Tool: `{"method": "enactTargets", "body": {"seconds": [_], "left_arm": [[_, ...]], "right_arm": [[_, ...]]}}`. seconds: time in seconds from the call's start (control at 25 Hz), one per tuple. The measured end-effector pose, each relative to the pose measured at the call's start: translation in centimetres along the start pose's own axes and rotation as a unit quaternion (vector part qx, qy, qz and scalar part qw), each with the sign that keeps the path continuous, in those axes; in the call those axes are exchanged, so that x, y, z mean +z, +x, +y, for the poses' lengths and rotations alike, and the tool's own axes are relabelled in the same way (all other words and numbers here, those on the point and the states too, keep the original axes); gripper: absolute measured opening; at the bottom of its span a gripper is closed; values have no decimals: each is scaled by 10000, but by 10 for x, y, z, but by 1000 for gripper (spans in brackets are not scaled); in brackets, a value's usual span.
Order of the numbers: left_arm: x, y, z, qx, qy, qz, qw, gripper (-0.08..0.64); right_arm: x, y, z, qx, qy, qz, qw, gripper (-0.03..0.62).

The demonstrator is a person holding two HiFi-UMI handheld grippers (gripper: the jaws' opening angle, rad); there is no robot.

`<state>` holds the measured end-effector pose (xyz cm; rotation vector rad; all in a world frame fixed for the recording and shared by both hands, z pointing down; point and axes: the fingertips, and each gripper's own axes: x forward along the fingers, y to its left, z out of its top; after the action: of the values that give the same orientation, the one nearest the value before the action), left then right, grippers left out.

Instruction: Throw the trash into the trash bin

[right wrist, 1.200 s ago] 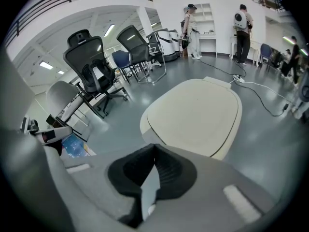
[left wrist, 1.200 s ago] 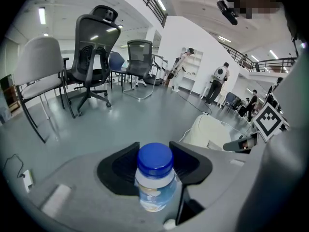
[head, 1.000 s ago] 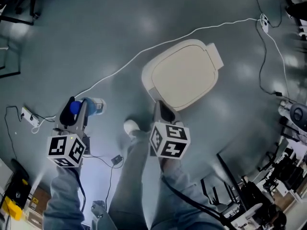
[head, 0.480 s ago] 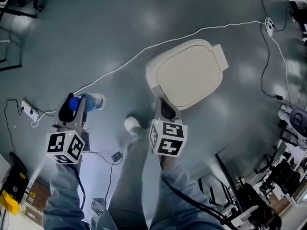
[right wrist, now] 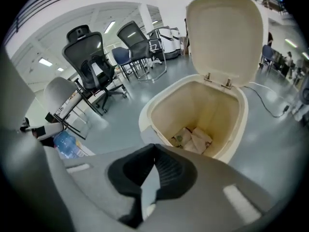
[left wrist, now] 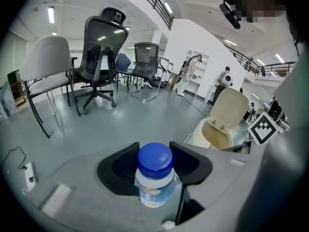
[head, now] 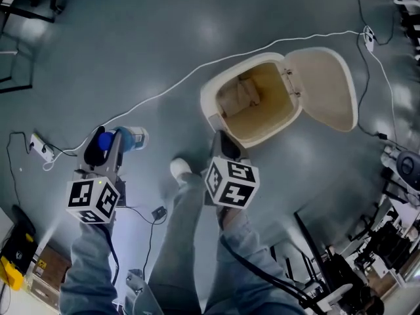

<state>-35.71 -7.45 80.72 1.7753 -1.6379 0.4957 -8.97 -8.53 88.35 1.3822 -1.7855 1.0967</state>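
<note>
- Bottle [left wrist: 154, 190]: the piece of trash. It is small, of clear plastic, round in section, with a paper label and a smooth blue cap [left wrist: 154, 159]. It is held in the air, well apart from the bin and to its left in the head view, and has not yet been dropped.
- Left gripper [left wrist: 154, 151]: clenched on the bottle just under the cap. Its dark, ribbed pads press on either side of the neck, and the cap faces back toward the gripper's camera.
- Trash bin [head: 206, 102]: cream plastic with rounded corners and matt walls. It stands on the floor with its mouth facing up.
- Lid [head: 325, 87]: hinged at the bin's far rim and swung fully back, showing its shallow dished inside.
- Crumpled paper [right wrist: 193, 138]: pale wads lying at the bin's bottom.
- Right gripper [right wrist: 154, 148]: closed and empty, with the tips meeting. It sits at the bin's near front edge. Whether it bears on anything there cannot be told.
- Floor [head: 131, 44]: grey, glossy and hard. A thin white cable [head: 164, 92] runs across it past the bin.
- Risks, as judged:
  - If let go before it is over the mouth, the bottle would land on the hard floor and roll.
  - A slick, round neck may slip in the pads.
  - A glancing hit on the rim could bounce the bottle out.
  - The lid might fall shut mid-throw.
</note>
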Motion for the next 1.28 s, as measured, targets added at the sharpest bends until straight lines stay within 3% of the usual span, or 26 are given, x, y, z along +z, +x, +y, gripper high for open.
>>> {"method": "enactTargets", "body": {"seconds": [0.2, 0.32, 0.6, 1.0, 1.28], "left_arm": [[3, -6, -1, 75, -12, -42, 10000, 206], [7, -10, -5, 89, -5, -86, 9999, 206], [27, -23, -28, 116, -26, -287, 9995, 206], [77, -53, -113, -190, 164, -782, 9966, 205], [113, -61, -183, -518, 456, -1057, 9920, 205]], "right_arm": [[3, -1, -1, 162, 13, 88, 9998, 3], [13, -9, 0, 335, 110, -148, 9993, 3], [41, -41, -13, 322, -113, -383, 9987, 3], [97, -125, -50, 237, -549, -673, 9959, 3], [127, -183, -106, -34, -318, -1016, 9943, 3]]}}
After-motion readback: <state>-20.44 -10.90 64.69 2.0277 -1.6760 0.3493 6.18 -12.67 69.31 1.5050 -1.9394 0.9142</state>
